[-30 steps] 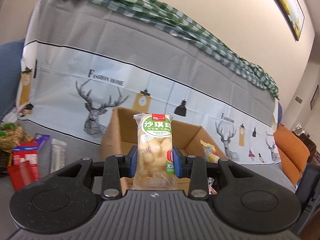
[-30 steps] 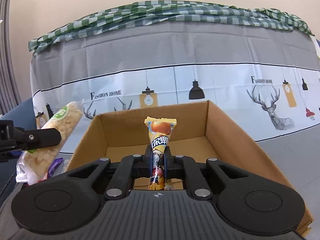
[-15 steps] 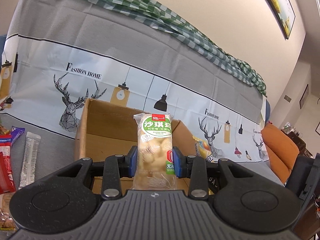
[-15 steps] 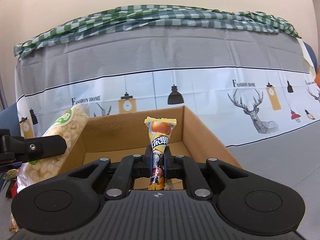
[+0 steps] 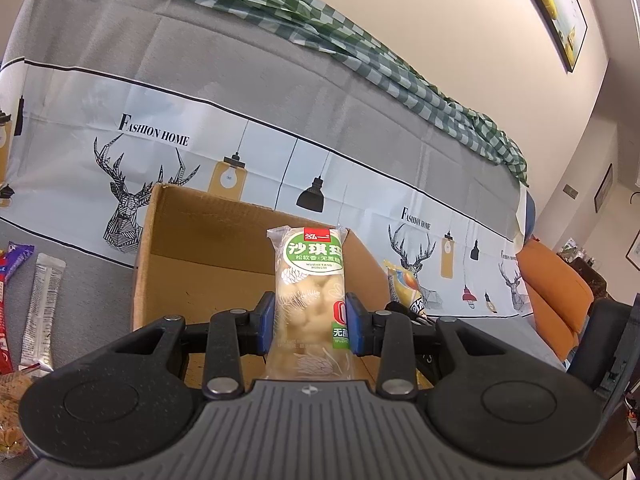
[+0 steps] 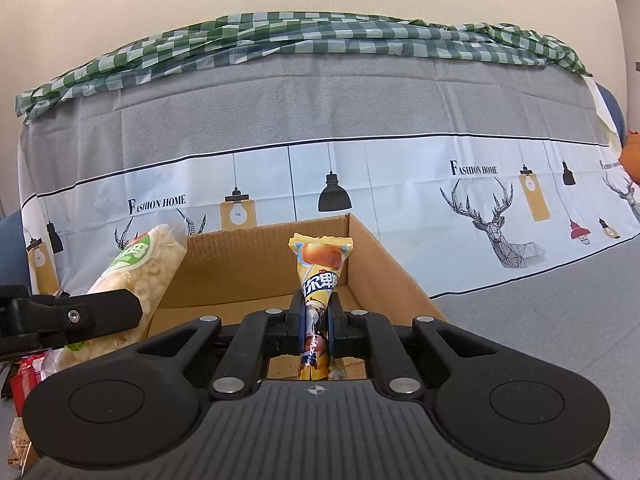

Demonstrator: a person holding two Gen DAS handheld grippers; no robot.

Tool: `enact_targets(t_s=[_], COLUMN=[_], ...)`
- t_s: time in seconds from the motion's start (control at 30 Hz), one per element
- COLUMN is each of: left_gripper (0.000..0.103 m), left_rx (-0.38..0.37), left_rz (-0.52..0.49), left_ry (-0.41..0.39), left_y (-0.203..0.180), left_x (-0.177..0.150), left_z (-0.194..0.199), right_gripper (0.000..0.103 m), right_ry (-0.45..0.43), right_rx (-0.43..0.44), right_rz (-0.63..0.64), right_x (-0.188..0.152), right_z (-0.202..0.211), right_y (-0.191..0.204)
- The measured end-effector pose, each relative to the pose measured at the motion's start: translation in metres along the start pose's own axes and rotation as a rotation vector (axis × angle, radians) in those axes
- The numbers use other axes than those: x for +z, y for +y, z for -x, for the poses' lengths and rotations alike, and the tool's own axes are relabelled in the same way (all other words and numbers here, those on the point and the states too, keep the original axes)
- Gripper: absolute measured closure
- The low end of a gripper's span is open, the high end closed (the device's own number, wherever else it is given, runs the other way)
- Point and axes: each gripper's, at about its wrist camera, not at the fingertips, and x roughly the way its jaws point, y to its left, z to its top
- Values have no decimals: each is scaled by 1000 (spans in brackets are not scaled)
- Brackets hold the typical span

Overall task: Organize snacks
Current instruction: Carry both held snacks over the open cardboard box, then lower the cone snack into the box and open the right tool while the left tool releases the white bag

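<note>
My left gripper is shut on a clear pale snack pack with a green label, held upright over the near edge of an open cardboard box. In the right wrist view that same pack leans at the left, above the box's left wall. My right gripper is shut on a thin yellow-orange snack packet, upright above the cardboard box. The yellow packet also shows past the box's right wall in the left wrist view.
Loose snacks lie left of the box on the grey cover: a silver sachet and a red-purple wrapper. More red packets sit low at the left. A deer-print cloth rises behind. An orange cushion is at right.
The left gripper has shifted toward the box with its pack, so the box now sits more to the left in its view. The right gripper holds nearly still, turned slightly.
</note>
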Motion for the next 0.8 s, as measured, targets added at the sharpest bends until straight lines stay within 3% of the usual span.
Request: enact_targets(t_s=[0.8], left_gripper=[64], left_rx=[-8], left_rz=[-1], left_ry=[14], left_y=[-3], left_x=[-3], left_z=[-6], right_gripper=[93], right_ry=[-6], right_rx=[-5], right_rz=[8], right_x=[1], right_z=[0], right_y=[-1])
